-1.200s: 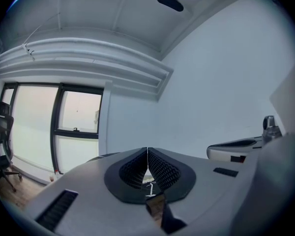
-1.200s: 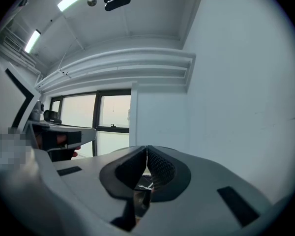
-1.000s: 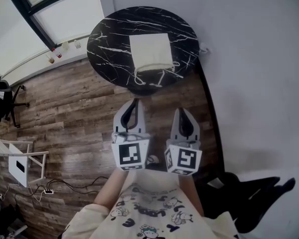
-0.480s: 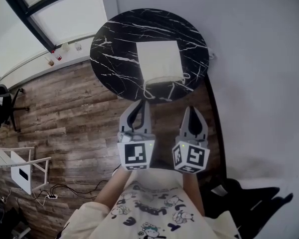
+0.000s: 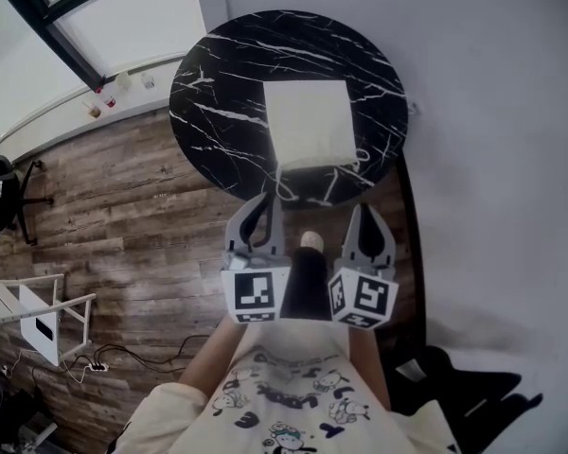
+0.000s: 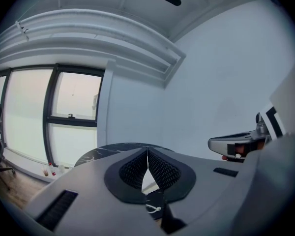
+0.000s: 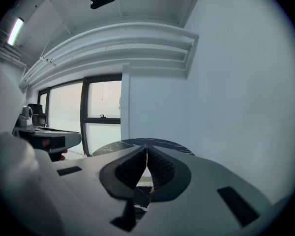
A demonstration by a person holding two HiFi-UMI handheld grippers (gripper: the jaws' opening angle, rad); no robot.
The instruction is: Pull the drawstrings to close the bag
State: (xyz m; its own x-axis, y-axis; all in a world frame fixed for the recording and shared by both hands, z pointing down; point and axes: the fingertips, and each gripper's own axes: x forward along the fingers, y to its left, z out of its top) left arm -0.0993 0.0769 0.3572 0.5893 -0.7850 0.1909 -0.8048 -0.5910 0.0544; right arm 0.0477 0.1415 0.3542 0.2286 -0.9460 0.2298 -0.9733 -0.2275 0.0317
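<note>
The left claw (image 6: 147,156) is fully closed, pad against pad, with nothing held. The right claw (image 7: 146,154) is likewise closed and empty. Both are held side by side at the near edge of the round tabletop (image 5: 208,74), pointing toward it. The bag (image 5: 308,121) lies flat on the tabletop with its mouth toward the claws. The drawstrings (image 5: 286,183) are spread loose by the near edge; no cord is gripped yet.

Risks, as judged:
- A closed claw cannot take a cord and may push it off the edge.
- Thin cord may slip between the pads.
- An uneven pull may drag the bag instead of cinching it.
</note>
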